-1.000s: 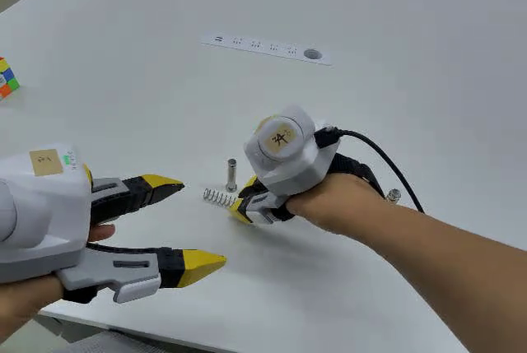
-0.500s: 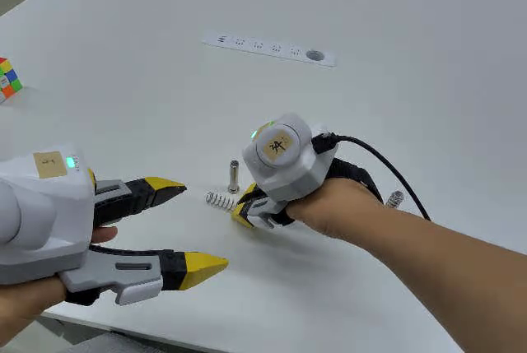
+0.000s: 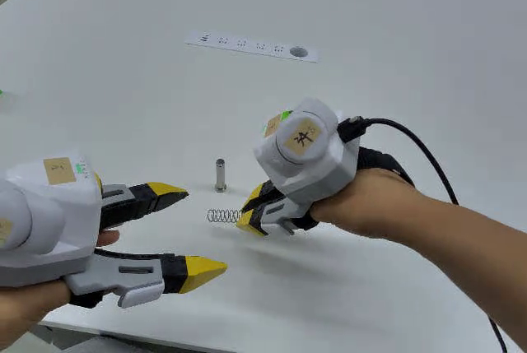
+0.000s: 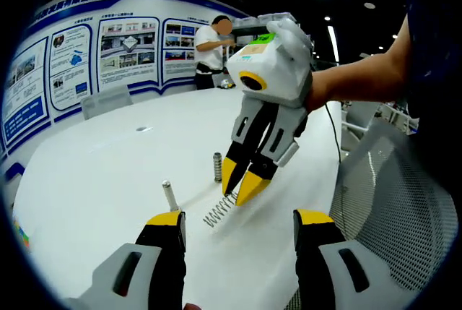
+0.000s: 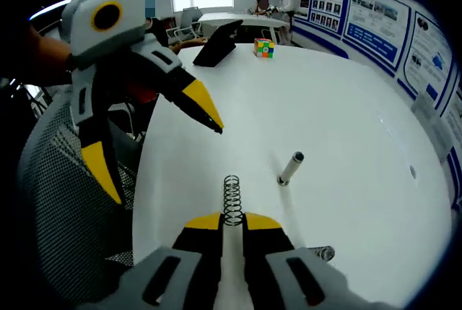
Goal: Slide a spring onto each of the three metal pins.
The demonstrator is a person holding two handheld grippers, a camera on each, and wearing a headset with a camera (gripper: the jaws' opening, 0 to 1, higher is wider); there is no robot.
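The spring (image 3: 222,215) is lying low across the middle of the head view, one end pinched in the right gripper (image 3: 247,223), whose jaws are closing almost fully on it. In the right gripper view the coil (image 5: 232,200) is sticking straight out from between the yellow tips. Whether its free end is touching the white surface (image 3: 123,81) I cannot tell.

Just above it in the head view a bare metal pin (image 3: 220,174) is standing upright, apart from the spring. In the left gripper view a second pin (image 4: 217,167) is standing behind the right gripper's tips, and it appears to be wearing a coil.

The left gripper (image 3: 202,231) is hovering at the lower left, its jaws gaping wide and holding nothing, pointing toward the spring. Nothing is lying between it and the pin.

Farther out, a socket strip (image 3: 247,44) is sitting flush in the surface near the top, and a black cable (image 3: 412,139) is trailing from the right gripper toward the right edge. In the right gripper view a colour cube (image 5: 264,48) is resting at the far end, beside a dark propped panel (image 5: 216,51).
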